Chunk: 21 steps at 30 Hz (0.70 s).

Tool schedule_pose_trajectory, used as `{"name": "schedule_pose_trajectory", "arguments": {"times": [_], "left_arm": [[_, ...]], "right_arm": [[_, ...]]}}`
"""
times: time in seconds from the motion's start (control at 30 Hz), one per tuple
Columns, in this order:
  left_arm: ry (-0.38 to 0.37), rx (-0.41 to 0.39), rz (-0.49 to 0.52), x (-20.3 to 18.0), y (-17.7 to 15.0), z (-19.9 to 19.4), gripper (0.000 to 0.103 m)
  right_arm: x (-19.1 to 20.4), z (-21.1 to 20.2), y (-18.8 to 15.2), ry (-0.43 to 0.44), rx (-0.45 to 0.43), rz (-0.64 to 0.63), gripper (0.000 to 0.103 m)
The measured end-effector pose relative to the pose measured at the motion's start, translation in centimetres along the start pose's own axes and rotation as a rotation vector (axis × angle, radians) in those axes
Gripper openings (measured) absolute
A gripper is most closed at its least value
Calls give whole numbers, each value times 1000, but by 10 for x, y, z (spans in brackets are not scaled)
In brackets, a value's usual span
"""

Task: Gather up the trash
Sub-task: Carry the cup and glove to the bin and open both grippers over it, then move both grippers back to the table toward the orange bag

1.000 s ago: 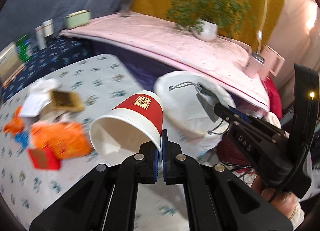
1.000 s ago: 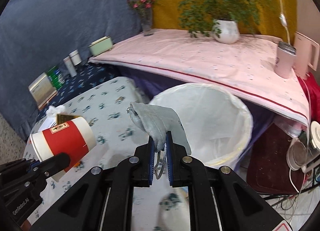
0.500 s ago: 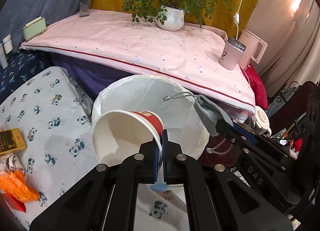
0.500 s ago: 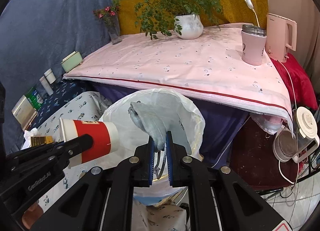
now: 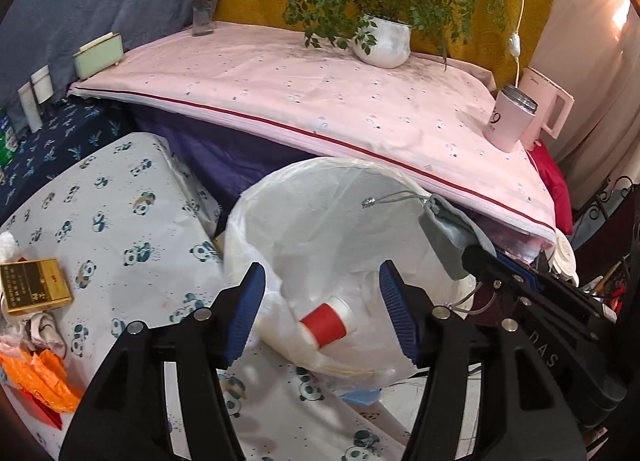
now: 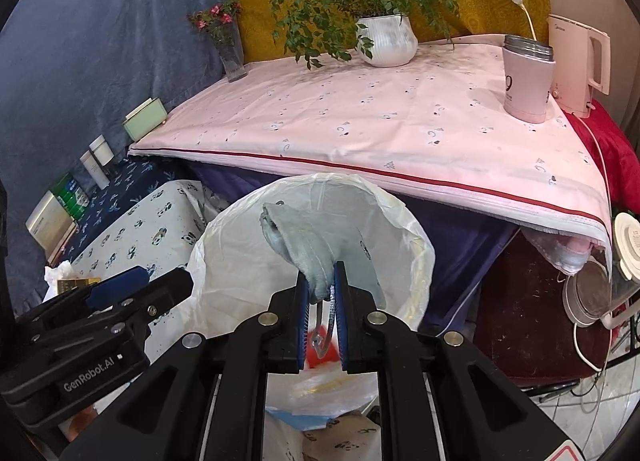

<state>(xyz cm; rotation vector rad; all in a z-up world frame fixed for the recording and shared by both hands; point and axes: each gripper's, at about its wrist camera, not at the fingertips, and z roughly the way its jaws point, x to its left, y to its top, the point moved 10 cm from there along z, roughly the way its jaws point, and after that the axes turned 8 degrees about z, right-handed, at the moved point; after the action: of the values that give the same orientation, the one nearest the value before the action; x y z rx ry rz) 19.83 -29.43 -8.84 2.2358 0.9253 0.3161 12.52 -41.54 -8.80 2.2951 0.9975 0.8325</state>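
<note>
White plastic lines the trash bin (image 5: 320, 213) that fills the middle of both my wrist views, its mouth wide and facing up. My left gripper (image 5: 320, 313) hangs just over the near rim with its blue-padded jaws spread wide apart and nothing between them. Down inside the liner, seen between those jaws, lies the red and white paper cup (image 5: 326, 321) on its side. My right gripper (image 6: 320, 317) sits over the bin as well, jaws pressed together on a crumpled grey face mask (image 6: 308, 245); the mask bulges up above the pads and its ear loop dangles below them. To the left of the bin is a table with a panda-print cloth (image 5: 120, 213). On it, well apart from the bin, lie a gold box (image 5: 34, 285), an orange wrapper (image 5: 36, 377) and some white tissue (image 5: 8, 245). Behind the bin a pink cloth (image 5: 320, 93) covers a higher surface holding a potted plant (image 5: 384, 41).
</note>
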Motion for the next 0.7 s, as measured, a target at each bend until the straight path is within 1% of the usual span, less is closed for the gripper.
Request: {"name": "schedule_pose_trajectory", "arguments": {"times": [0.07,0.13,0.23,0.27,0.3,0.33,0.5,0.7], "left_arm": [[23,-9,-10,6,-2,-4,62],[36,-14,-18,12,-5,-7,62],[61,-13,-37,21,-11,-10,63],[71,-16,-46,26,-13,-13,65],[79,-20,-54,30,-15,-15,69],[88,-26,-65,34,-17,-18,70],[118,-39,-91,49,-25,-33,72],[153,-51,-138,70,-40,-54,73]], "right_arm": [[5,1,0,4,-4,-4,16],[9,1,0,11,-4,-12,17],[16,0,2,11,-13,-23,28],[17,-1,2,12,-17,-24,32],[19,-2,2,13,-22,-27,32],[21,-4,2,15,-23,-29,32],[34,-13,0,27,-32,-44,35],[62,-27,-8,52,-39,-87,40]]}}
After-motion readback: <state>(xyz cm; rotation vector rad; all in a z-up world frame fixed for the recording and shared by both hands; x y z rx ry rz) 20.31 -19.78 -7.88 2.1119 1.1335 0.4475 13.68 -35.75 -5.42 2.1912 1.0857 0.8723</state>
